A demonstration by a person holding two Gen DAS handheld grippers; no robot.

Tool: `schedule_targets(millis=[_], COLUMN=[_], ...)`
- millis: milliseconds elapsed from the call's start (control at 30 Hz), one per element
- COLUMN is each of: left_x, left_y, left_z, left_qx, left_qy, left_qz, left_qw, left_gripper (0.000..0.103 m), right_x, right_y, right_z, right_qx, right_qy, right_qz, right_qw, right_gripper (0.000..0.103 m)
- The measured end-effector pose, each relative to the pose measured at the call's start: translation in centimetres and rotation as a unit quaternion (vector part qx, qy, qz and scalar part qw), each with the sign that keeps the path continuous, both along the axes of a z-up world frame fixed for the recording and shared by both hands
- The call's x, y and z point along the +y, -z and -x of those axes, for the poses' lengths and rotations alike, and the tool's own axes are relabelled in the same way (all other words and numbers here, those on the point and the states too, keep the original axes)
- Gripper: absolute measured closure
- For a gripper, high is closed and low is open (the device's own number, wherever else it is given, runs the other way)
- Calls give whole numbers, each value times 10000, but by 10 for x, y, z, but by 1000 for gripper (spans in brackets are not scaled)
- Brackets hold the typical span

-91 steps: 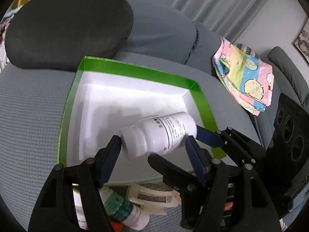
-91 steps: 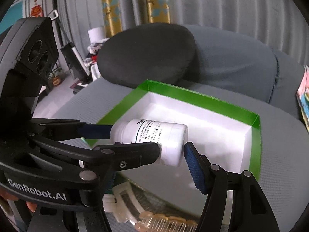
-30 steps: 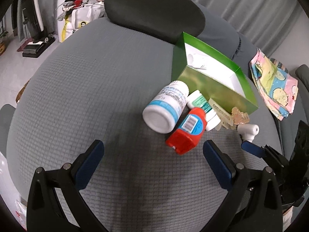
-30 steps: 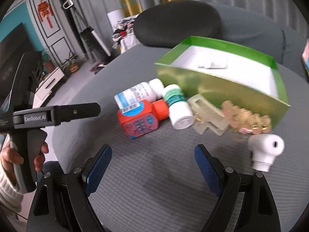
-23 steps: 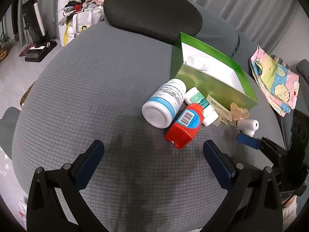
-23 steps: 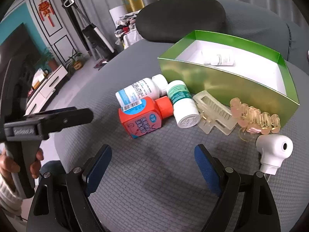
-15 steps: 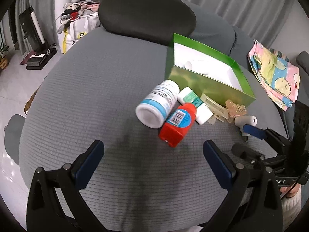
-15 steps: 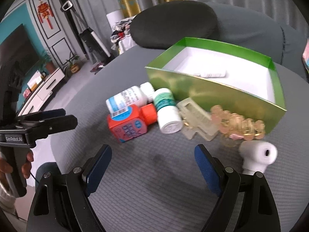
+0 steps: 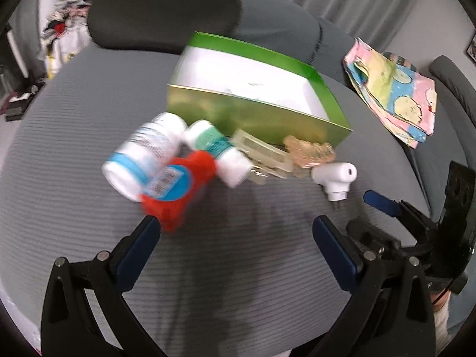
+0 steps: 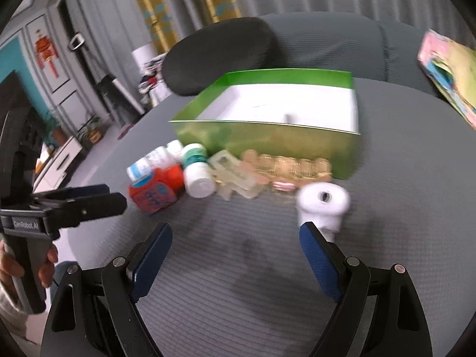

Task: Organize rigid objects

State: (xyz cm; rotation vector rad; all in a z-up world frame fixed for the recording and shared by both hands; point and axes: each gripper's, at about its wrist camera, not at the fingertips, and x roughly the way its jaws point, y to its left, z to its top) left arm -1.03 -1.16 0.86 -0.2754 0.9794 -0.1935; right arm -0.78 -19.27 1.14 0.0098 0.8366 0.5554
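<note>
Holding both tools above the grey cushion [image 9: 74,113], we have nothing between either pair of blue pads. Our left gripper [image 9: 236,236] stands wide open over bare fabric, and our right gripper [image 10: 235,239] is spread just as far, also empty.

From the left wrist view, the green box [image 9: 253,116] sits at about 12 o'clock, its white inside mostly blurred; we cannot tell clearly what lies in it. Crowded against its near wall is the pile of loose items. At 10 o'clock lies the white bottle with a blue band [image 9: 142,156], on its side, touching the red bottle [image 9: 178,187], which reaches down to just beside our left pad. Next to these, toward 11 o'clock, the white bottle with a green label [image 9: 217,148] also lies flat. At 12 to 1 o'clock we see a pale translucent hair clip [image 9: 261,154] and an amber hair clip [image 9: 309,151], both right by the box wall. The small white plug-shaped piece [image 9: 334,178] lies at 1 o'clock, slightly apart from the clips.

From the right wrist view, that white piece [image 10: 322,205] sits just above our right pad. A patterned cloth [image 9: 392,95] lies well apart at 2 o'clock.
</note>
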Motion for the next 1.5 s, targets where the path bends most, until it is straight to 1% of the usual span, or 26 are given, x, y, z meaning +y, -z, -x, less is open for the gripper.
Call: schedule_targets(millis=[67,167,333,433,600,767,800,867,900,967,1033,1100,1167,1200,1267,1433,1500], left_x=[-10,-23,-48,-65,-99,-117,-120,-123,-125,-126,-127,-128,-129,-130,-130,-137,-138], left_y=[6,12,20,25,34,40,42,45,47,50,52,53,53,53,53,53,52], left_z=[-8,-18,-30,-38,-55,-69,-71,-75,-78,-81,-84,-85,-86,-87,-88,-85,-82], left_qx=[45,114,236,333,434,462,473,501,516,523,539,534,525,529,554,465,458], left_qy=[96,208,494,706,972,1113,1140,1177,1198,1189,1185,1206,1237,1242,1252,1296,1338], left_qz=[211,366,479,582,674,687,684,668,667,668,711,691,681,700,739,555,546], left_qw=[9997,9990,9974,9952,9920,9903,9900,9895,9892,9893,9889,9888,9886,9884,9878,9889,9884], left_gripper=[1,1,1,1,1,3,7,11,11,11,17,26,30,34,35,37,37], right_x=[-8,-22,-48,-56,-52,-43,-42,-43,-43,-43,-42,-41,-37,-36,-33,-28,-28], right_y=[3,7,21,31,43,49,50,50,50,50,51,52,52,51,50,47,45], right_z=[2,4,-1,-7,-27,-42,-45,-49,-51,-54,-58,-61,-63,-63,-63,-59,-56], right_qx=[-23,-45,115,214,301,208,200,159,151,135,141,138,114,102,40,-50,-85], right_qy=[140,246,427,410,207,77,51,42,26,-2,-34,-57,-98,-112,-123,-85,-52], right_qz=[150,258,327,319,228,143,90,33,17,-12,-12,1,22,39,140,300,321], right_qw=[9998,9994,9985,9984,9991,9997,9997,9999,9999,9999,9999,9999,9999,9999,9998,9995,9994], right_gripper=[15,15,15,15,15,15,15,15,15,19,20,22,33,35,46,47,48])
